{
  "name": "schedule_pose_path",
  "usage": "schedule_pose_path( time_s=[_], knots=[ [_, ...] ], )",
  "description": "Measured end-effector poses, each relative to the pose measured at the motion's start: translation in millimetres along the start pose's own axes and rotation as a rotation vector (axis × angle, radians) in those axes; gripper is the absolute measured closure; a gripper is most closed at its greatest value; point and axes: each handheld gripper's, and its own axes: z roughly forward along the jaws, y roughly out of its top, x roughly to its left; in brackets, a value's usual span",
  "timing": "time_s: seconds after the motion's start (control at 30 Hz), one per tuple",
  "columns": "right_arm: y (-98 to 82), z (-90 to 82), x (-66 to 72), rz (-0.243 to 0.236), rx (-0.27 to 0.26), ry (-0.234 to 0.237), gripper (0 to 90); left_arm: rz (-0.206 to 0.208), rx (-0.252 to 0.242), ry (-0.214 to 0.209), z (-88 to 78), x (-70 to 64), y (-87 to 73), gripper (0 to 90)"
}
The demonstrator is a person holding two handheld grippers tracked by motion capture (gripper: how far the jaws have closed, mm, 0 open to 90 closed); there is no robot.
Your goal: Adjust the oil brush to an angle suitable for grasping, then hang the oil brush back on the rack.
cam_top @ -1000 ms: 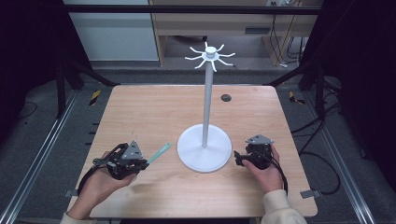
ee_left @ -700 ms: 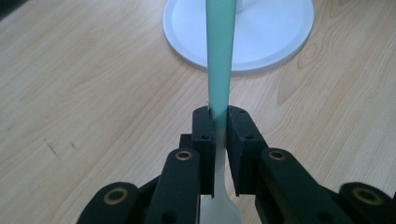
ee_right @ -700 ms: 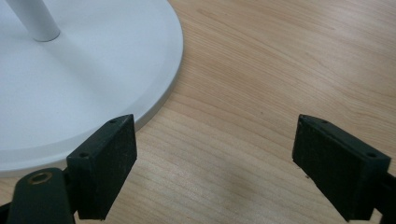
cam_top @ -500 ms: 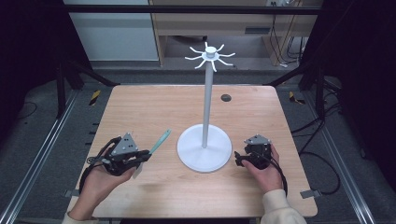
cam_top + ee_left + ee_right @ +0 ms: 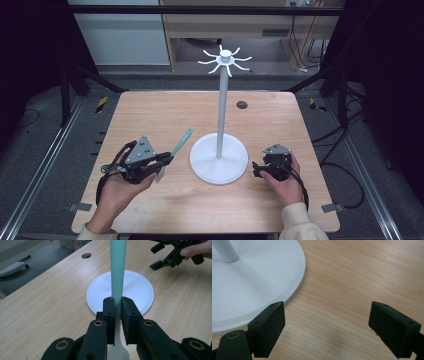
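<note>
Left tongs raised, clamping teal utensil, right tongs unmoved, agape, empty.

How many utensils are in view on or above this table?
1: a teal-handled utensil clamped in the left gripper, angled toward the white stand. Its head end is partly hidden behind the jaws.

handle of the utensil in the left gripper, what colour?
Teal, with a white end below the jaws. The utensil handle shows best in the left gripper view, clamped by the left gripper.
</note>
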Motion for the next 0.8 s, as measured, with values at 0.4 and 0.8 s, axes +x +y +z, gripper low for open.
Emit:
schedule_pose_path(
  time_s=[0.4,0.8],
  knots=[
    [-0.4,0.2,-0.6,0.0,0.0,-0.001,14.2,-0.033,-0.097,-0.006,-4.6,0.3,17.0,81.9],
    [-0.6,-2.3,-2.9,0.003,-0.001,-0.01,14.2,-0.043,-0.18,0.013,-16.7,0.1,41.7,81.9]
  ],
)
